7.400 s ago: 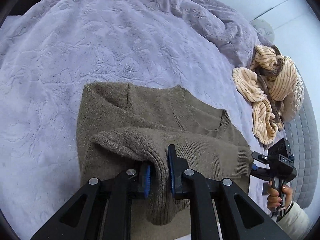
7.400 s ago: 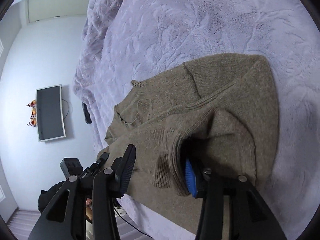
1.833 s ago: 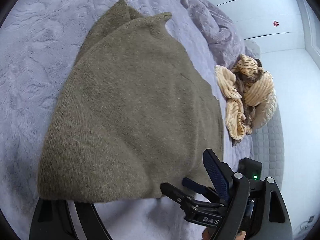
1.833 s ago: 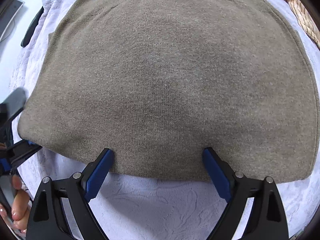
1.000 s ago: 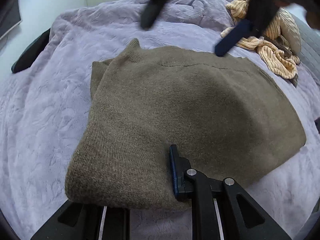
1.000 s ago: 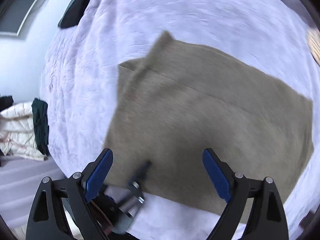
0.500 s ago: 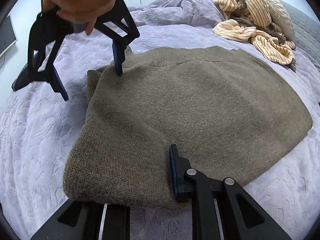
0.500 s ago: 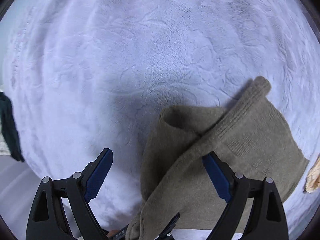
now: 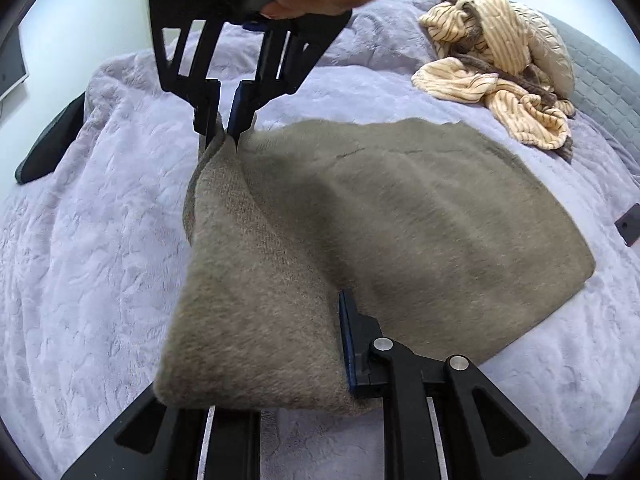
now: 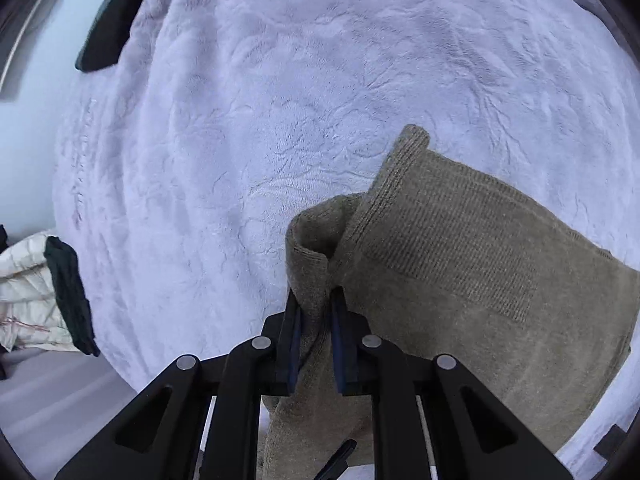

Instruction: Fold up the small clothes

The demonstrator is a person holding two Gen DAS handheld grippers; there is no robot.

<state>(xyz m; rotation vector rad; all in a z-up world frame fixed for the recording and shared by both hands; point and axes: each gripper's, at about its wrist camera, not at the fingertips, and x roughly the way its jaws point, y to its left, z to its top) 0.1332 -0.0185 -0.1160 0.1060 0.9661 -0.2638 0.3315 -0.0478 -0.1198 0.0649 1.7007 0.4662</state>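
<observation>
Olive-brown knitted sweater (image 9: 400,216) lay folded on lavender plush bed blanket (image 9: 80,240); right gripper (image 10: 314,332) fingers pinched its far ribbed corner, lifting it; left gripper (image 9: 304,344) clamped near folded edge, only one finger (image 9: 352,344) visible; striped cream garment pile (image 9: 500,64) well apart.

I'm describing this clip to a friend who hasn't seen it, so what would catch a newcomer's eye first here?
The olive-brown knit sweater spread across the lavender plush blanket dominates. At its far left corner the right gripper pinches the fabric and lifts it, while the left gripper holds the near edge. A heap of cream striped clothes lies at the back right.
</observation>
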